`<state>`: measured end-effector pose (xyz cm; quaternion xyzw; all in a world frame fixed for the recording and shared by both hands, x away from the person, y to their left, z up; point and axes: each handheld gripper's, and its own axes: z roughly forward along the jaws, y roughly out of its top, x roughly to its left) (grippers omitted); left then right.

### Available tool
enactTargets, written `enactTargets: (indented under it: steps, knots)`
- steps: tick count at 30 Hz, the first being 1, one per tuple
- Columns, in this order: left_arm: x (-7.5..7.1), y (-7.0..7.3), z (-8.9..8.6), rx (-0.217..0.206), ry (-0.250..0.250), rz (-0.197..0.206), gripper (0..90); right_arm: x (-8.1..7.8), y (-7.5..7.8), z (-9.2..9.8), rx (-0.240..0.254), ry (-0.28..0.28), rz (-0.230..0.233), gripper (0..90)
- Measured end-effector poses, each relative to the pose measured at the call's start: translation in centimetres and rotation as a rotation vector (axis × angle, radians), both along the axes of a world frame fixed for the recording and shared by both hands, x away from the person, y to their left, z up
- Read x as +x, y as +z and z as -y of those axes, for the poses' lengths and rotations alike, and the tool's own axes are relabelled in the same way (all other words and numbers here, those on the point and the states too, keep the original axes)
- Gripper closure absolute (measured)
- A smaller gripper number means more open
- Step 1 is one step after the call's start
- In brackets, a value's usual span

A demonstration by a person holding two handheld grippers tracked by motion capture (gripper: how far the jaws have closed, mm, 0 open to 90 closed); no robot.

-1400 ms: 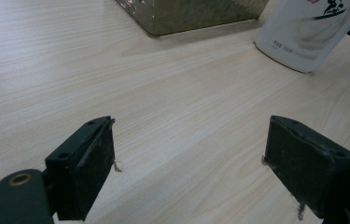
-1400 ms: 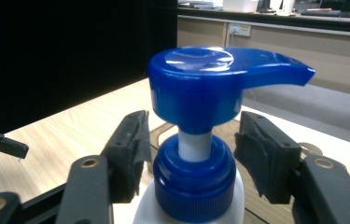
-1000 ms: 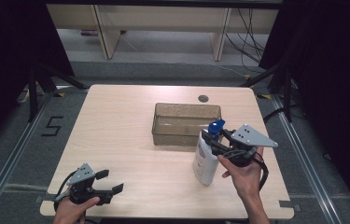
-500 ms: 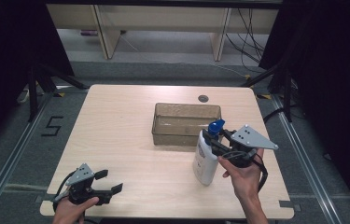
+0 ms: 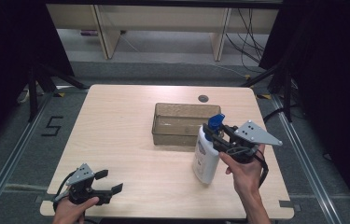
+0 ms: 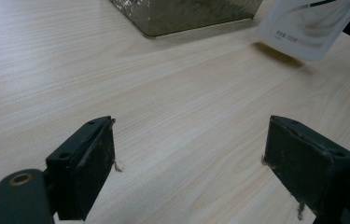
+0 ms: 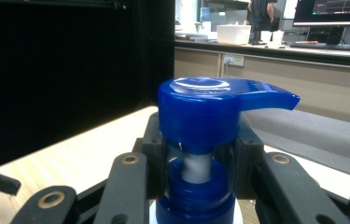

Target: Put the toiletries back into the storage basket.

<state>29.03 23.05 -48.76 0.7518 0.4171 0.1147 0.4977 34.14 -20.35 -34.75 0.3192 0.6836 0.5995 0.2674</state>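
A white pump bottle (image 5: pixel 206 158) with a blue pump head (image 5: pixel 215 122) stands at the table's right, leaning a little, just in front of a clear rectangular bin (image 5: pixel 175 137). My right gripper (image 5: pixel 215 136) is shut on the bottle's neck under the pump head (image 7: pixel 210 107). Its jaws have just been closing, with the neck between them, and its black fingers (image 7: pixel 156 158) flank the neck. My left gripper (image 5: pixel 109 182) rests open near the front left corner, nothing between its jaws (image 6: pixel 189 163). The bottle's lower part (image 6: pixel 308 23) and the bin (image 6: pixel 186 14) lie far beyond it.
A small dark round mark (image 5: pixel 203 98) sits on the table behind the bin. The light wooden table (image 5: pixel 116 126) ends close to my right hand on the right side. Dark stands and furniture legs surround the table.
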Motion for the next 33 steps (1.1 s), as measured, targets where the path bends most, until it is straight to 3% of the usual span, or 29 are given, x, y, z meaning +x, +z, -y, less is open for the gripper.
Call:
enactTargets:
  steps: [1,10,12,17,24,26,27,31,33]
  knots:
    - [0.0,0.0,-0.1,0.008,-0.003,0.000,15.7,-0.1,0.3,0.0,0.007,0.004,-0.018,65.9]
    - [0.0,0.0,-0.1,-0.003,-0.004,0.002,15.7,0.3,1.2,0.1,0.001,0.000,0.023,66.2]
    - [0.0,0.0,-0.1,-0.004,-0.003,0.003,15.7,0.3,1.3,0.2,0.012,-0.005,-0.003,66.1]
    - [0.0,0.0,-0.1,-0.006,0.000,0.002,15.7,0.6,1.5,0.3,0.016,-0.003,0.008,66.1]
    - [0.0,0.0,-0.1,-0.005,0.000,0.003,15.7,1.0,1.9,0.2,0.041,0.017,-0.021,66.1]
    - [0.0,0.0,-0.2,-0.005,-0.001,0.003,15.7,1.2,2.1,0.3,0.018,0.008,0.006,66.1]
    - [0.0,0.0,-0.2,-0.005,0.002,0.004,15.7,1.1,2.1,0.1,0.038,0.009,-0.002,66.1]
    - [0.0,0.1,-0.2,0.001,0.006,0.001,15.7,1.3,2.5,0.1,0.040,0.005,0.004,66.2]
    - [0.0,0.0,-0.2,-0.006,0.000,0.004,15.7,1.5,2.7,0.2,0.034,0.005,0.027,66.2]
